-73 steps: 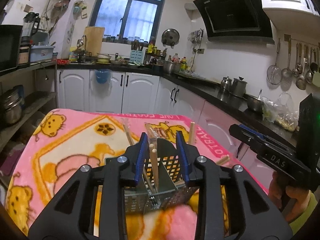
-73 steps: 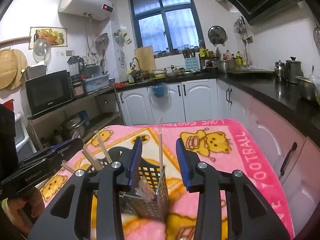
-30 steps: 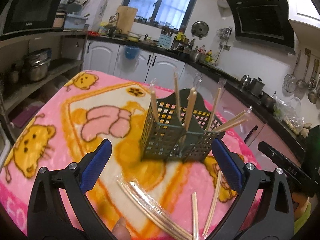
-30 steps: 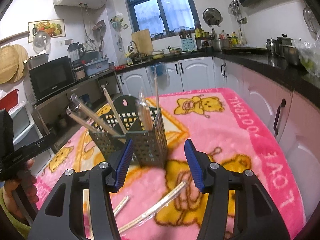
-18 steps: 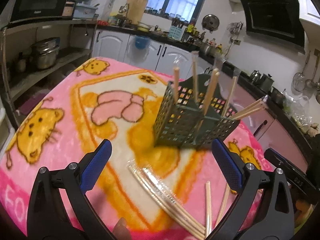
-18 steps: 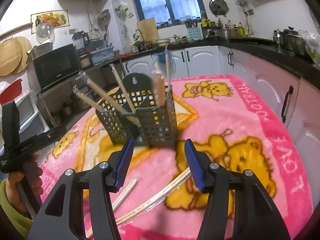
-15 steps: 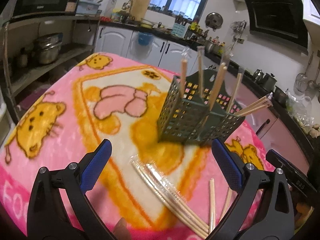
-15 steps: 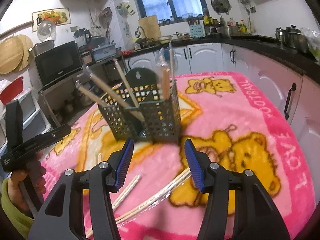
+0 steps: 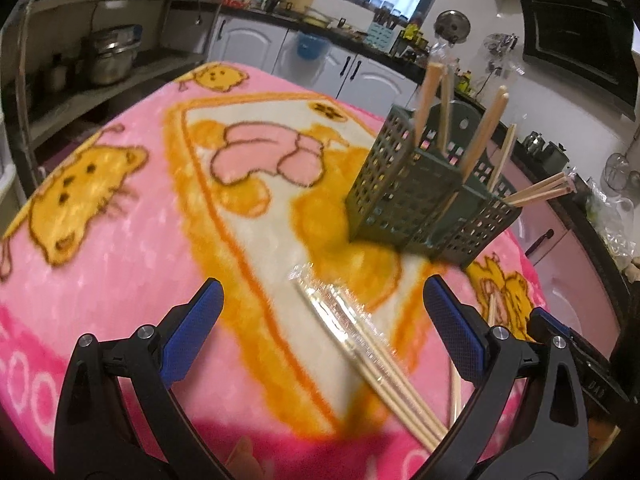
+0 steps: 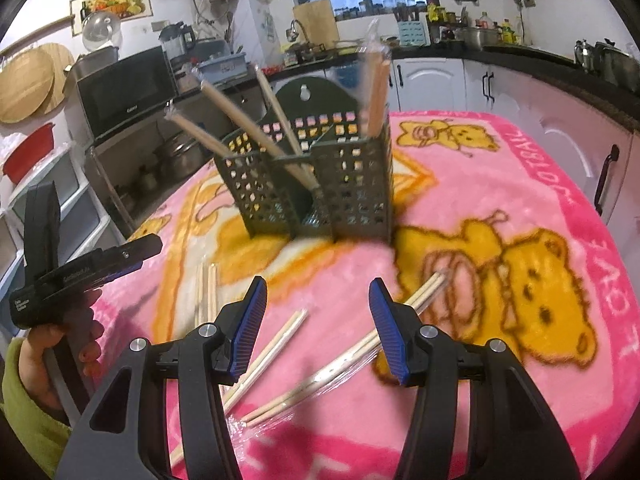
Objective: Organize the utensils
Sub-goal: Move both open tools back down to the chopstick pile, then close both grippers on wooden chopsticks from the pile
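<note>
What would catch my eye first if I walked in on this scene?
Probably the bright pink cartoon blanket covering the table. In its middle stands a dark green perforated holder with chopsticks leaning out of it, and nearer, more wrapped chopsticks lie loose on the blanket between the open blue-padded left gripper and right gripper.

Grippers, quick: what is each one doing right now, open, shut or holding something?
Left gripper: open, holding nothing, above the wrapped chopsticks.
Right gripper: open, holding nothing.
</note>
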